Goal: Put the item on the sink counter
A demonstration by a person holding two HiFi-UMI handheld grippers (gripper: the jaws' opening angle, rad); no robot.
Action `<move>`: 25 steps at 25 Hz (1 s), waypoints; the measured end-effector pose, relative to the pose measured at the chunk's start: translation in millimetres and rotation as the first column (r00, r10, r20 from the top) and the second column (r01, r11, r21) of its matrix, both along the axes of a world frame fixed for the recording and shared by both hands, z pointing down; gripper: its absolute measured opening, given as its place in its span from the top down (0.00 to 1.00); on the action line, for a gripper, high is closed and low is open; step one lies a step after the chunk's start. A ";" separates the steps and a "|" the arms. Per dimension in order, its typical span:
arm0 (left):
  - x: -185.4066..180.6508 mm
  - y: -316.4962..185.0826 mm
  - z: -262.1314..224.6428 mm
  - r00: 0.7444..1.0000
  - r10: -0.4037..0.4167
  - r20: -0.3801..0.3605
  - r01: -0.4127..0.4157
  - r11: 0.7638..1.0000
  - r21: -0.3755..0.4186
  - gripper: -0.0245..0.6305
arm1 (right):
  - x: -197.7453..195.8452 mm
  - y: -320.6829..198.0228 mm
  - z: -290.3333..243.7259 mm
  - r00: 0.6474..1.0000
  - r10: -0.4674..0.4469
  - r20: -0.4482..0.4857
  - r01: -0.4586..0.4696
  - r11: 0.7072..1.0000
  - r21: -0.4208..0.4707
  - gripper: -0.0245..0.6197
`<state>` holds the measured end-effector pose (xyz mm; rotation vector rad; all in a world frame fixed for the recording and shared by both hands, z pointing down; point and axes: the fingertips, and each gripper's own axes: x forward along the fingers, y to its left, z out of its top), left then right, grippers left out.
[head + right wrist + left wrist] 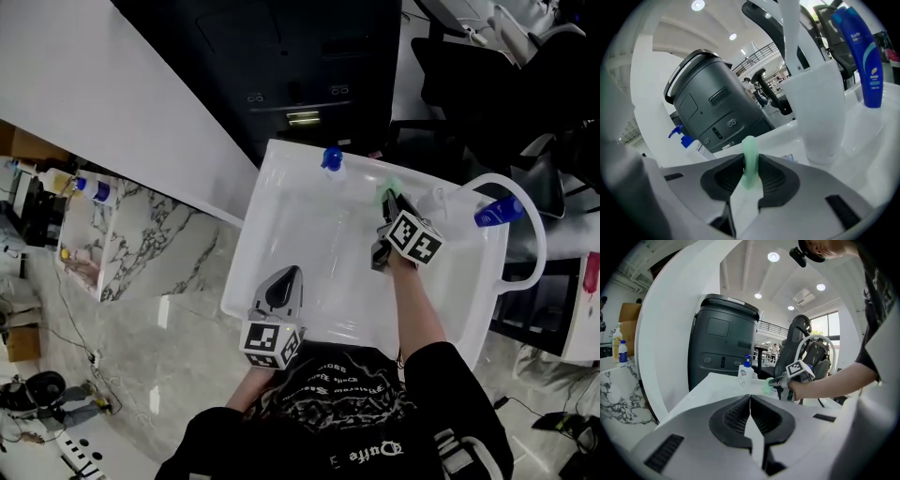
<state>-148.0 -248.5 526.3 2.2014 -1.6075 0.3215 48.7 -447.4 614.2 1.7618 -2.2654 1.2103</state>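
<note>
Pale green item (750, 161) is sitting pinched between the right gripper's jaws, so the task is looking only partly done. On the left, the left gripper (292, 274) is hovering over the near side of the white sink (272, 202), its jaws together on nothing. Further right, the right gripper (387, 202) is carrying the item by the far tabletop (361, 167), with setting down and letting go apparently left to do.

Green item (749, 149) half hidden in hand-held gripper (750, 165)

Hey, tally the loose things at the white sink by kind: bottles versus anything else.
Bottles: 2, a blue-pump dispenser bottle and a blue bottle
Pale green item, gripped in the right claw: 1
Total: 3
</note>
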 end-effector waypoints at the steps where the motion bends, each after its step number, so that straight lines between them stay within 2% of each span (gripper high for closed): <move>1: -0.5 0.3 0.6 1.000 -0.001 0.002 0.001 1.000 -0.003 0.95 | 0.2 -1.5 -0.8 1.000 0.002 0.000 -0.002 1.000 0.000 0.81; 4: -0.7 2.5 2.7 1.000 -0.004 0.010 0.004 1.000 -0.009 0.95 | 2.4 -4.1 0.6 1.000 0.024 0.006 -0.024 1.000 -0.006 0.81; 7: -0.4 3.2 3.7 1.000 -0.003 0.016 0.003 1.000 -0.012 0.95 | 12.0 -5.5 3.9 0.998 0.054 -0.039 -0.055 0.998 -0.025 0.78; 11: 0.7 4.8 3.5 1.000 0.002 0.013 -0.002 1.000 -0.014 0.95 | 16.8 -7.4 5.3 0.997 0.041 -0.073 -0.042 0.999 -0.022 0.76; 15: 0.5 6.0 3.4 1.000 0.001 0.017 -0.001 1.000 -0.010 0.95 | 25.5 -6.1 10.3 0.987 0.059 -0.150 -0.065 0.997 -0.032 0.73; 22: 4.9 2.5 3.2 1.000 0.009 0.021 -0.008 1.000 -0.007 0.95 | 24.9 -7.4 20.9 0.975 0.009 -0.223 -0.017 0.999 -0.033 0.70; 25: 7.3 1.6 2.8 1.000 0.015 0.019 -0.015 1.000 -0.003 0.95 | 22.4 -6.3 14.8 0.976 0.001 -0.217 -0.004 1.000 -0.017 0.67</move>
